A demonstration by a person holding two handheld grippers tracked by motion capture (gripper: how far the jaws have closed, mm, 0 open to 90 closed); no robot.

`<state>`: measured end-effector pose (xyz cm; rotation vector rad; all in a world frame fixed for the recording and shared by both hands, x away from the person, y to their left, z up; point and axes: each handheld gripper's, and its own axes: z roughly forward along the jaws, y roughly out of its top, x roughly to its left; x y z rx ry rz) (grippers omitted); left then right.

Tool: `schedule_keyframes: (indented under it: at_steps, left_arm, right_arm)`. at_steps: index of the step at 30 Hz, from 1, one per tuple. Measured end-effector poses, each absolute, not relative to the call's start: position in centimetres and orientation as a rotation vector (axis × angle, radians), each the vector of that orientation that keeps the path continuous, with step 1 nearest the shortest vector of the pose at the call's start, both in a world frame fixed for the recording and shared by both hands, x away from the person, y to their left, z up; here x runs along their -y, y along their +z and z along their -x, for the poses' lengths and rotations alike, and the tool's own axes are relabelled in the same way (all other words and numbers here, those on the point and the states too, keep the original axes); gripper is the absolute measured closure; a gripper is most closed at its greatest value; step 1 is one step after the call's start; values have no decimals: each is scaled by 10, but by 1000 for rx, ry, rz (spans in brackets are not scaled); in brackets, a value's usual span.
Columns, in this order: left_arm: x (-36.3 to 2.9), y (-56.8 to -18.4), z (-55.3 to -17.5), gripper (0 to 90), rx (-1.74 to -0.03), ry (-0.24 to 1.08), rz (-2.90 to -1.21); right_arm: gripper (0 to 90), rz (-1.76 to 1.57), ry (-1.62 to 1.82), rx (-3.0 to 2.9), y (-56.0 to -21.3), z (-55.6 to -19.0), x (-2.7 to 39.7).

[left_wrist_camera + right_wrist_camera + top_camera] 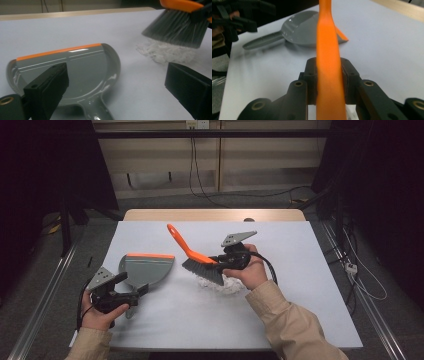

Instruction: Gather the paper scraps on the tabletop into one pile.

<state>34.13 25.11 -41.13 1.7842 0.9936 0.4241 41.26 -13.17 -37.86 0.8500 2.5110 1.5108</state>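
Note:
A grey dustpan (147, 269) with an orange lip lies flat on the left of the mat, its handle towards me. My left gripper (134, 292) stands open just in front of it. In the left gripper view the pan's handle (96, 110) lies between the wide-apart jaws, which do not touch it. My right gripper (226, 260) is shut on the orange handle of a brush (192, 255); its dark bristles (177, 30) hang over a small heap of white scraps (220, 284). In the right gripper view both jaws clamp the orange handle (327, 37), with the dustpan (302, 27) beyond it.
The grey mat (300, 270) covers a wooden table whose far edge (215, 215) shows behind it. Bare mat lies to the right and front. Cables (360, 285) trail on the floor at the right, and a metal rail (45, 295) runs along the left.

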Motion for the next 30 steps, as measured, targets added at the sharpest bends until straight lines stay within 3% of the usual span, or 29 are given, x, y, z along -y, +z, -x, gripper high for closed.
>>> schedule_keyframes:
  at_steps: [11, 30]
  left_arm:
    - [-247, -421, -337, 83, -1024, 427, -1876]
    - [-250, -429, -336, 88, -1052, 449, -1901]
  right_arm:
    - [715, -954, 1463, -2394, -367, -416, 163]
    - [715, -1214, 1207, -2184, -397, -444, 233]
